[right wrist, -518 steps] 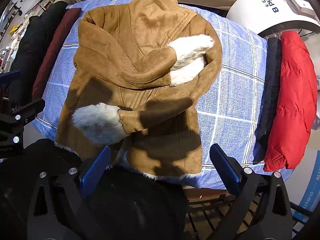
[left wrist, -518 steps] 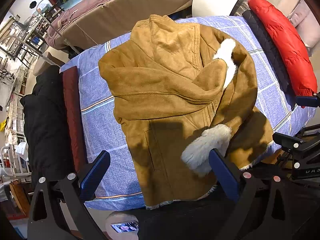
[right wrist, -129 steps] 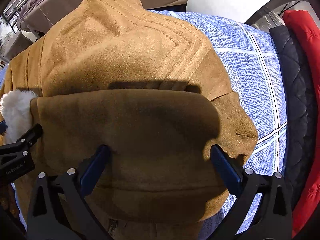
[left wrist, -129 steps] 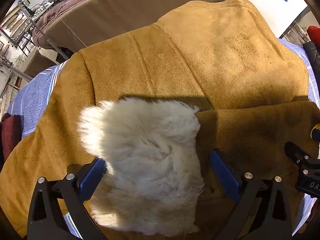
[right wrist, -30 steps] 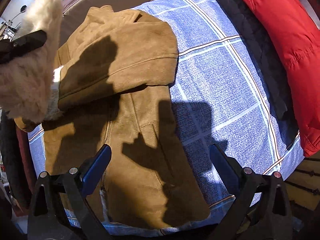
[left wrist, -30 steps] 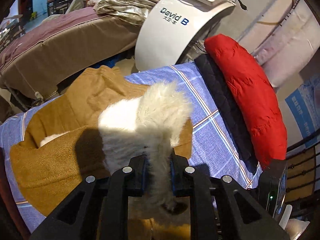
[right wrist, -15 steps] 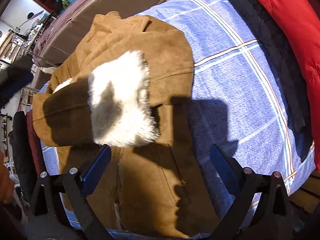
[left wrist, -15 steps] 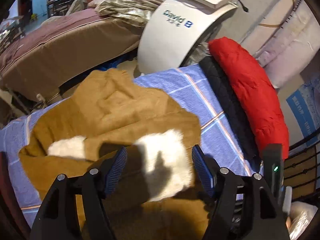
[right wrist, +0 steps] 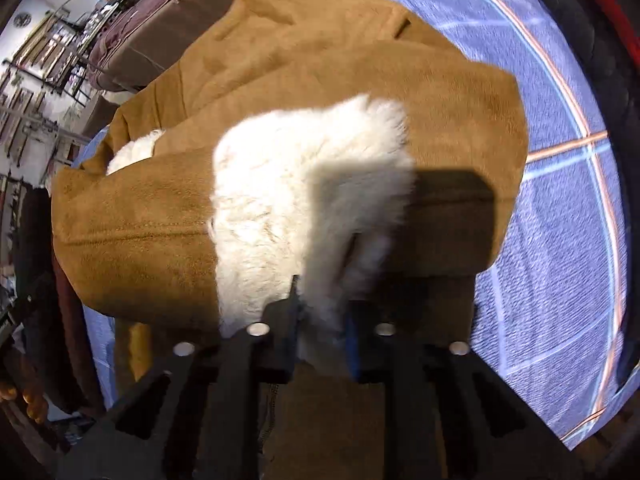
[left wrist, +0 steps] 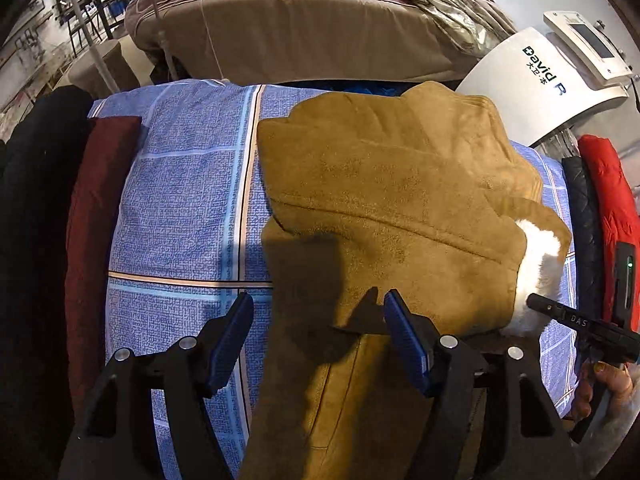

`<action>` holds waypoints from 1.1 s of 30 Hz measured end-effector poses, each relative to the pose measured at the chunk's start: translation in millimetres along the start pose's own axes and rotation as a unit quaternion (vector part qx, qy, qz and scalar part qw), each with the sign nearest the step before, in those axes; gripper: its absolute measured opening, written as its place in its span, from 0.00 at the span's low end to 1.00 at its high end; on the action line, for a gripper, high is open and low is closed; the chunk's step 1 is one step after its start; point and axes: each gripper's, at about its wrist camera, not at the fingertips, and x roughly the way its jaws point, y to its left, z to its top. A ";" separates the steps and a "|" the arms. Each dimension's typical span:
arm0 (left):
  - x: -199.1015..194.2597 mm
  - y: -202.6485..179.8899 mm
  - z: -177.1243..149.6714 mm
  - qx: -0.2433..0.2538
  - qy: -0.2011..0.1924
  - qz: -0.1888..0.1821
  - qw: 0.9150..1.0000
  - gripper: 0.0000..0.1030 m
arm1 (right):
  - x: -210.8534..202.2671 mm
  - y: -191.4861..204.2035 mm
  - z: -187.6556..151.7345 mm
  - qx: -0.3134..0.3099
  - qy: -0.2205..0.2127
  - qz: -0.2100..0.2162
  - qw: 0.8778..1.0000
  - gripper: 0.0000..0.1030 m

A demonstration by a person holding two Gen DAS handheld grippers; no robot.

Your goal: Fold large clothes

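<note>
A tan suede coat (left wrist: 392, 208) with white fur cuffs lies on the blue checked bed cover (left wrist: 184, 200), both sleeves folded across its chest. My left gripper (left wrist: 320, 336) is open and empty, just above the coat's left edge. My right gripper (right wrist: 320, 320) is shut on the white fur cuff (right wrist: 304, 200) of the top sleeve, over the coat (right wrist: 320, 52). The same cuff (left wrist: 538, 276) shows at the right in the left wrist view, with the right gripper's body (left wrist: 580, 324) against it.
A dark red garment (left wrist: 92, 232) and a black one (left wrist: 32, 200) lie along the cover's left side. A black quilted jacket (left wrist: 584, 216) and a red puffer jacket (left wrist: 612, 208) lie along the right. A white machine (left wrist: 540, 80) and a brown bed (left wrist: 300, 28) stand behind.
My left gripper let go of the fur cuff, opened and moved to the coat's left side. My right gripper came down and shut on that cuff.
</note>
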 end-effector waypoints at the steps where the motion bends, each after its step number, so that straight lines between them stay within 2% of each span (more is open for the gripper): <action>1: 0.2 0.1 0.0 -0.002 0.000 0.001 1.000 0.64 | -8.7 4.3 2.4 -0.011 -0.015 -0.004 1.000 0.14; 4: -0.2 -11.8 5.2 0.006 -0.006 -0.007 1.000 0.64 | -40.4 1.5 19.6 -0.012 -0.071 -0.016 0.997 0.13; 6: 0.8 -25.4 10.3 0.017 -0.008 -0.015 1.000 0.64 | -51.0 -12.3 34.7 0.016 -0.085 -0.021 0.996 0.13; 9: 7.4 -50.1 22.5 0.041 -0.016 -0.026 0.999 0.64 | -47.6 -30.6 48.1 0.040 -0.073 -0.038 0.996 0.13; 11: 17.1 -63.8 29.6 0.058 -0.015 -0.026 0.998 0.65 | -31.7 -36.3 51.3 0.040 -0.043 -0.047 0.997 0.13; 13: 33.6 -77.5 36.6 0.079 -0.002 -0.019 0.997 0.69 | -18.2 -45.1 41.5 0.040 -0.020 -0.066 0.997 0.26; 15: 52.2 -86.0 40.4 0.100 0.012 -0.003 0.995 0.73 | -24.8 -51.4 32.9 0.058 -0.024 -0.108 0.992 0.64; 18: 72.4 -90.2 45.8 0.112 0.023 0.014 0.993 0.74 | -50.9 -52.9 26.5 0.079 -0.057 -0.126 0.987 0.67; 21: 89.0 -90.2 56.4 0.102 0.044 0.019 0.994 0.77 | -69.4 -32.5 25.7 0.023 -0.079 -0.099 0.992 0.70; 23: 98.5 -91.8 63.5 0.097 0.057 0.024 0.993 0.80 | -62.5 -8.8 28.5 -0.034 -0.067 -0.084 0.994 0.72; 25: 108.5 -92.1 69.7 0.094 0.076 0.029 0.992 0.82 | -48.1 7.6 33.9 -0.060 -0.059 -0.072 0.994 0.72; 30: 117.3 -89.1 75.3 0.093 0.089 0.022 0.991 0.86 | 2.9 15.9 56.2 -0.059 -0.009 -0.089 0.994 0.73; 32: 121.9 -91.4 75.6 0.100 0.088 0.011 0.991 0.94 | 19.9 12.4 63.2 -0.055 0.010 -0.091 0.994 0.80; 33: 123.9 -93.8 73.6 0.111 0.084 0.017 0.990 0.94 | 27.7 12.0 66.1 -0.058 0.020 -0.090 0.994 0.86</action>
